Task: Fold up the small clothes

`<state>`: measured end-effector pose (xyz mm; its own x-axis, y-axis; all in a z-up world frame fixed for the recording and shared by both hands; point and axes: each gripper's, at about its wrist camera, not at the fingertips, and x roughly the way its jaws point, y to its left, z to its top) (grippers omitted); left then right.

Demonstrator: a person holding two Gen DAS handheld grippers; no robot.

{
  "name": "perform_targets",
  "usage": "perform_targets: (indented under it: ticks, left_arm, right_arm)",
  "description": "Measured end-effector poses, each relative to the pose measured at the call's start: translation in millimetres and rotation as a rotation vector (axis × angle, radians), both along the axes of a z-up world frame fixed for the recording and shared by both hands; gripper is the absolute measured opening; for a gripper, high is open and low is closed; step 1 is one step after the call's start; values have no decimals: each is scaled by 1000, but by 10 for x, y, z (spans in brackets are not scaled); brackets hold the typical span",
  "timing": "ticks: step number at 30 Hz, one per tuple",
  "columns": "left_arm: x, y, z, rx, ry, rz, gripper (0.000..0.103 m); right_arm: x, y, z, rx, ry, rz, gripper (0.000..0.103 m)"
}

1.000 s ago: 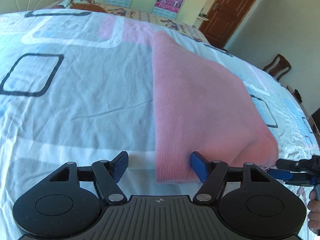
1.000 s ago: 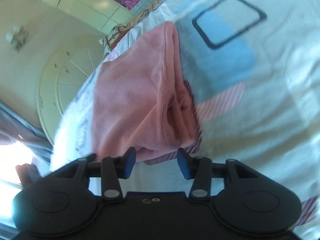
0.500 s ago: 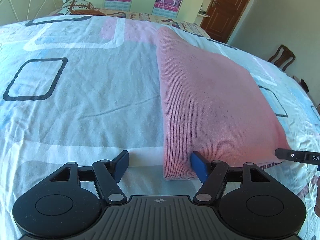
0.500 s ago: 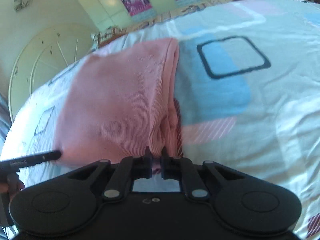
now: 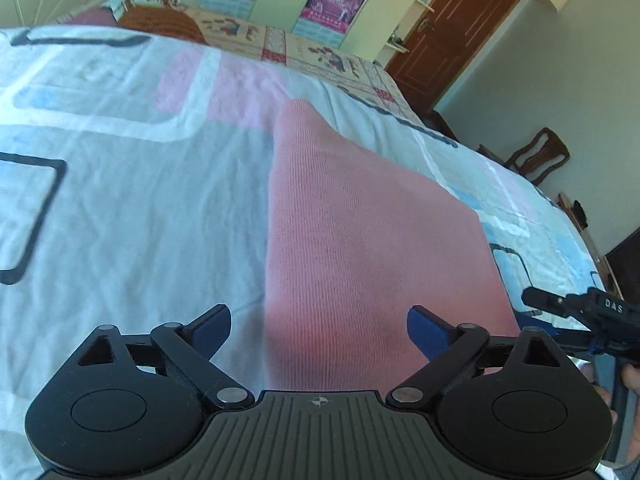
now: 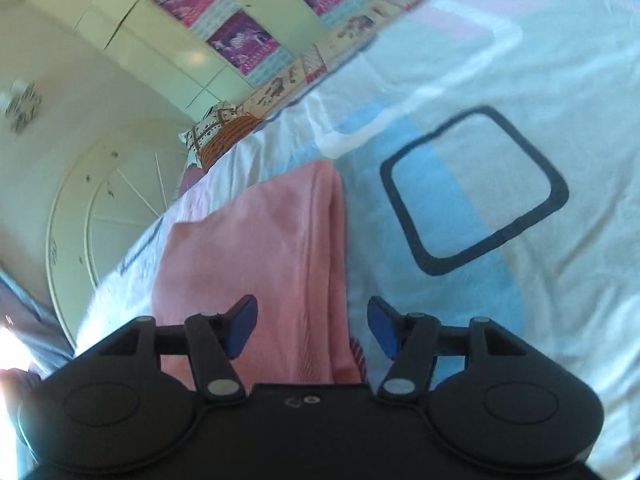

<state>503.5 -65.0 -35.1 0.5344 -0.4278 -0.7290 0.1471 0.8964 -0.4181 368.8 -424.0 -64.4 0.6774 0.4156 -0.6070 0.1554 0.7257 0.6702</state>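
Observation:
A pink knitted garment (image 5: 360, 240) lies folded in a long flat panel on the patterned bedsheet (image 5: 140, 220). My left gripper (image 5: 320, 330) hovers over the near end of it, jaws opening wide. The cloth lies below and between the blue pads (image 5: 428, 332), which do not press on it. In the right wrist view the same garment (image 6: 256, 260) runs away from me, its layered right edge between the fingers of my right gripper (image 6: 312, 326). Those jaws are opening too and grip nothing. The right gripper's black tip (image 5: 580, 310) shows at the right of the left wrist view.
A striped pink patch (image 6: 357, 354) peeks out under the garment's near right corner. A pillow (image 5: 160, 20) and wardrobe doors with posters (image 5: 332, 0) stand beyond the bed. A brown door (image 5: 452, 36) and a wooden chair (image 5: 538, 160) are to the right. A white round headboard (image 6: 112, 200) stands to the left.
The right gripper, shut on the garment's near edge half a second ago, has let go with its jaws apart. The left jaws have spread wider. Both grippers have moved forward over the cloth.

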Motion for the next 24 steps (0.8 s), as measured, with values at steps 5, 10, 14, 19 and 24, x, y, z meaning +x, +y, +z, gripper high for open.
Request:
perform_targets:
  ticks: [5,10,14,19,24]
  left_arm:
    - [95,-52,-130,-12,48,-16,85]
    - [151,-102,-174,-3,46,-19,85]
    - [215,-188,-162,23,45,-25,83]
    - [244,-317,-151,53,42,-18,76]
    - [221,-394,-125,92,25,5,65]
  right_arm:
    - [157,-110,-244,119,62,72,60]
    - [267,-108,-340,197,37,104,60]
    - [390,15,-301,156,36,192,59]
    - [470,18,-329,162,40,227,47]
    - [523,72,-342,113,42,219,25]
